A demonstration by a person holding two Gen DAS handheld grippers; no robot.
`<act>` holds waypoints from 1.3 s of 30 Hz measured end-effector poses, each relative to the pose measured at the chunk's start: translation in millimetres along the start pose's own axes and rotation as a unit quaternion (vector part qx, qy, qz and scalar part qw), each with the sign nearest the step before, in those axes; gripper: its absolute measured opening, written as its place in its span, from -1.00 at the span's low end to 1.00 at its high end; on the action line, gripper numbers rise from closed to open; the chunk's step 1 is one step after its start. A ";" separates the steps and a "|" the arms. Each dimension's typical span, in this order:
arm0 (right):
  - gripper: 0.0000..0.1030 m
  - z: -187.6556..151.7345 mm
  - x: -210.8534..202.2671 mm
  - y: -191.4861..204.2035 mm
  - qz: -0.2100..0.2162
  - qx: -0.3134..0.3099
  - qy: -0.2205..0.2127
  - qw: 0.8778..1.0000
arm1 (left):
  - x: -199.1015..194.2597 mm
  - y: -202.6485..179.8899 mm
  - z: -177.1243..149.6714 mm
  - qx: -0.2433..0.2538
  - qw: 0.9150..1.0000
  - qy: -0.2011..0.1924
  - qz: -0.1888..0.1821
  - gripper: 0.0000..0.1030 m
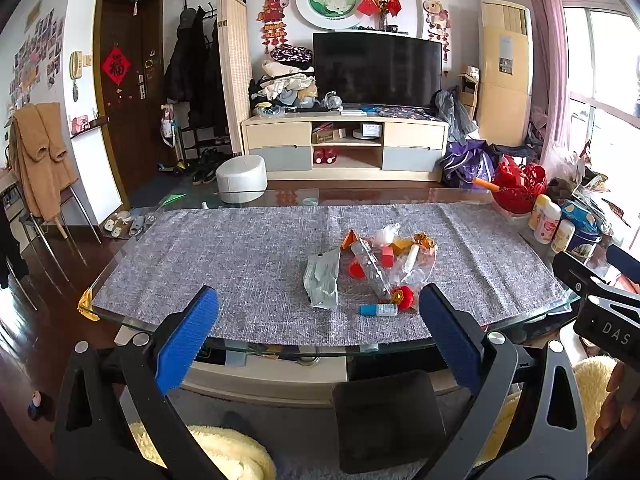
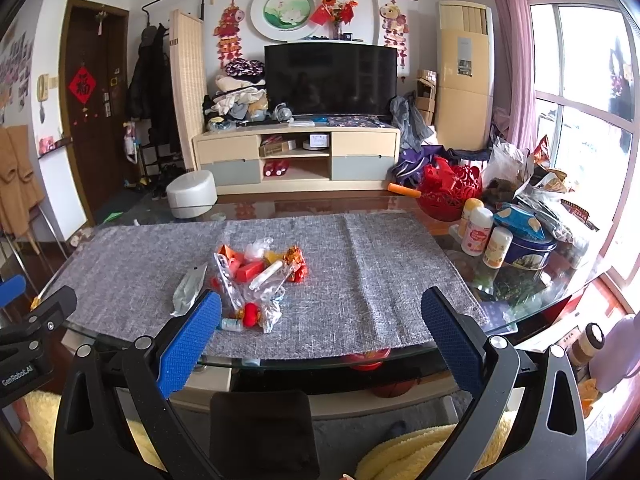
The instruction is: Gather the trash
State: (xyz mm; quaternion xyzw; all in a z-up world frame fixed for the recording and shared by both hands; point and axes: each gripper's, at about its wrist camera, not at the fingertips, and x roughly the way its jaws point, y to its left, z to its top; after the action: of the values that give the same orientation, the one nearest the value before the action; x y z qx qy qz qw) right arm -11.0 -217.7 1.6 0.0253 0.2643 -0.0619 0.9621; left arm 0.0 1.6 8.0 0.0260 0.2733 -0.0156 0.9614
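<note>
Left tool wide and empty, right tool wide and empty, trash pile centre frame on the grey mat over the glass tabletop, small wrappers overlapping and hard to distinguish, tabletop's near edge cut by tool fingers.

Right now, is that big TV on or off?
Off. The TV screen is dark all over in both views, showing only faint reflections of the room and no picture.

Glass table w/ grey mat over most of it; trash pile on mat. Bottles, blue tin, red basket at right end.
</note>
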 end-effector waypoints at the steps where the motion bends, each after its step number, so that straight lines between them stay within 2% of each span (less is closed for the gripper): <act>1: 0.94 0.5 0.2 0.0 0.000 0.001 0.000 1.000 | -0.1 0.3 0.1 0.000 1.000 0.000 0.000 0.84; 39: 0.94 3.8 -0.8 -4.2 -0.002 0.010 -0.008 1.000 | 3.4 1.3 0.1 -0.004 1.000 -0.008 -0.002 0.85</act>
State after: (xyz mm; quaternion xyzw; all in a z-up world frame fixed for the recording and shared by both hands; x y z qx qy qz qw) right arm -10.3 -222.0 5.1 0.0341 0.2559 -0.0669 0.9638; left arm 3.0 2.9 6.4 0.0215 0.2658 -0.0166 0.9636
